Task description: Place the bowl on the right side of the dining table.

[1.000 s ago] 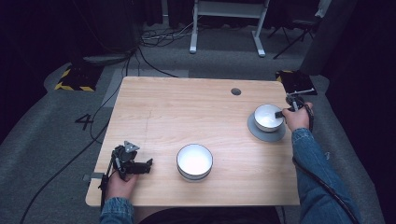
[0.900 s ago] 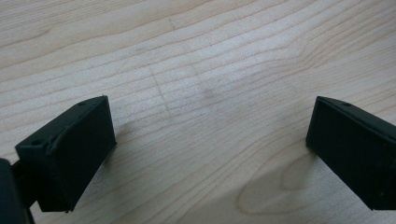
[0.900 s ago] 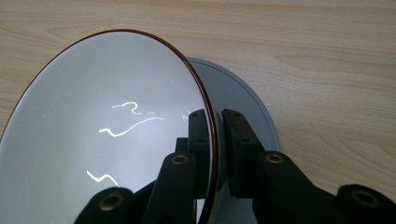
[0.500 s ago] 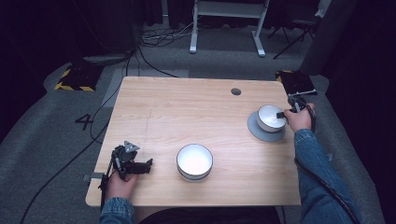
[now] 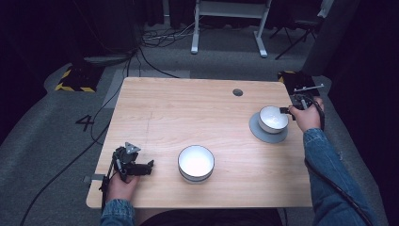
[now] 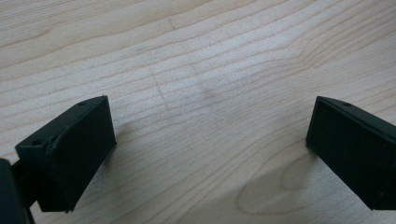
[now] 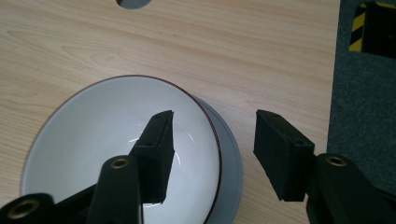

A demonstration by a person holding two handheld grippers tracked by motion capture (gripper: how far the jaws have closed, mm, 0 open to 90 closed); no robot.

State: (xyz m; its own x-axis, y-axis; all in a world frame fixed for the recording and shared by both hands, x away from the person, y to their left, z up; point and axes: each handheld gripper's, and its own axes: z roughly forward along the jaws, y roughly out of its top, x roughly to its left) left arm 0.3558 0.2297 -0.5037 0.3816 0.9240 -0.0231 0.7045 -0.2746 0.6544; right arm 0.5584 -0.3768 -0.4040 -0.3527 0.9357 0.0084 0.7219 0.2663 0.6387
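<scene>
The counter (image 5: 188,108) is pale wood, with a round cable hole (image 5: 237,92) near its far edge. A white bowl (image 5: 196,163) sits near the front edge, about at the middle.

A second white bowl (image 5: 273,118) sits on a grey plate (image 5: 263,134) at the right side of the counter. In the high view it covers the far part of the plate and leaves the near-left part bare. In the right gripper view this bowl has a thin dark rim line, and the plate shows as a grey crescent along its right side.

The right tongs (image 5: 285,110) are at the right edge of that bowl, held by the right hand (image 5: 306,116). In the right gripper view the right tongs (image 7: 212,140) are wide open and straddle the rim: one jaw is over the inside of the bowl, the other is outside it, above the bare wood just past the plate. They grip nothing; whether either jaw touches the bowl I cannot tell.

The left tongs (image 5: 149,165) are at the front left corner of the counter, well apart from the middle bowl, held by the left hand (image 5: 121,184). In the left gripper view the left tongs (image 6: 210,140) are spread wide with bare wood grain between them, and they hold nothing.

Beyond the counter, cables (image 5: 141,52) lie on the grey floor (image 5: 56,141), where a "4" (image 5: 85,122) is marked.
</scene>
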